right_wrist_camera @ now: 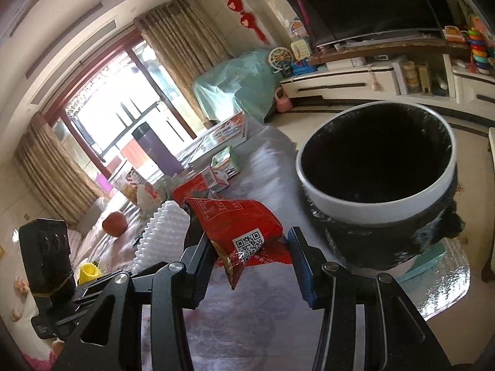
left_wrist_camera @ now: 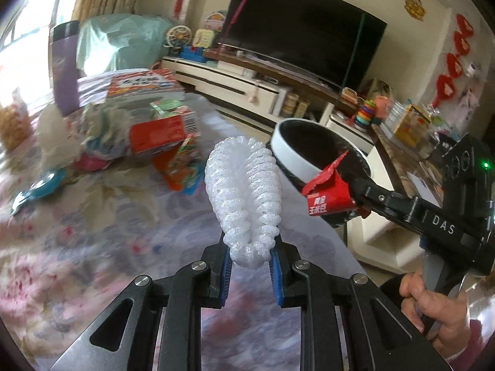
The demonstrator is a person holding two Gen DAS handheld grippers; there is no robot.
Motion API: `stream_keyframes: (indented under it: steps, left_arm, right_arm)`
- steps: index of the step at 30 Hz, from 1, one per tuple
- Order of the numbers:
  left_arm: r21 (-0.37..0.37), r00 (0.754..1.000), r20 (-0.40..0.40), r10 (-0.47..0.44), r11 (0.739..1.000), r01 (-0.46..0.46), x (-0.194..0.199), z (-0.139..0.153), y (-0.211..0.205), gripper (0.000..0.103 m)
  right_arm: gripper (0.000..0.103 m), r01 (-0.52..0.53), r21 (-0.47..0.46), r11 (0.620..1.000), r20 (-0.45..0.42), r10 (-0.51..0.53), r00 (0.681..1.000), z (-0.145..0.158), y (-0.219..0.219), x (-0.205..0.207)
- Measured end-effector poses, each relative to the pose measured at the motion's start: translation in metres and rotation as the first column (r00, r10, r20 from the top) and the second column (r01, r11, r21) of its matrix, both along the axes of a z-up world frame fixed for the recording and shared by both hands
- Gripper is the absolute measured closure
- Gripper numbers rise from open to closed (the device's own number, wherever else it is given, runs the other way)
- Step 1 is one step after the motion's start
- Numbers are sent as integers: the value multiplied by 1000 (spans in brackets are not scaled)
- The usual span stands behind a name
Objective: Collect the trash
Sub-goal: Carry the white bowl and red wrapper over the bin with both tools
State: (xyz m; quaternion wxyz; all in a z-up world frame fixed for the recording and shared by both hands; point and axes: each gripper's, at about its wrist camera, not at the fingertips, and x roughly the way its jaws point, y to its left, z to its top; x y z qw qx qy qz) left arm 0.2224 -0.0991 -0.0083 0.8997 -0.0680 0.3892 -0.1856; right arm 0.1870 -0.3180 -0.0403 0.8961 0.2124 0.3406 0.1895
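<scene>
My left gripper [left_wrist_camera: 250, 258] is shut on a white foam fruit net [left_wrist_camera: 244, 198], held upright above the flowered table. The net also shows in the right wrist view [right_wrist_camera: 161, 232]. My right gripper [right_wrist_camera: 249, 247] is shut on a red snack wrapper [right_wrist_camera: 239, 228] with a QR code; in the left wrist view the wrapper [left_wrist_camera: 329, 196] hangs at the rim of the trash bin [left_wrist_camera: 297, 154]. The bin [right_wrist_camera: 377, 194] is white-rimmed with a black liner and stands just right of the table edge, close in front of my right gripper.
More trash lies on the table at the left: a red carton [left_wrist_camera: 161, 133], colourful wrappers [left_wrist_camera: 182, 167], crumpled tissue [left_wrist_camera: 55, 136]. A purple flask [left_wrist_camera: 63, 68] and a book [left_wrist_camera: 142, 85] stand behind. An apple [right_wrist_camera: 115, 223] and a yellow item [right_wrist_camera: 88, 273] lie left. The TV cabinet [left_wrist_camera: 247, 86] is beyond.
</scene>
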Motion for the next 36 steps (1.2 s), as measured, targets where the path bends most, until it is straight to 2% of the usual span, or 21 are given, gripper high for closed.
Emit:
stream_keyframes:
  steps: [20, 36]
  left_arm:
    - [39, 992, 23, -123, 992, 122, 59, 4, -67, 83]
    - [73, 982, -13, -189, 979, 189, 124, 4, -115, 83]
  right_arm:
    - [55, 112, -30, 993, 15, -112, 994, 12, -66, 22]
    - [55, 140, -93, 986, -48, -145, 988, 1, -103, 55]
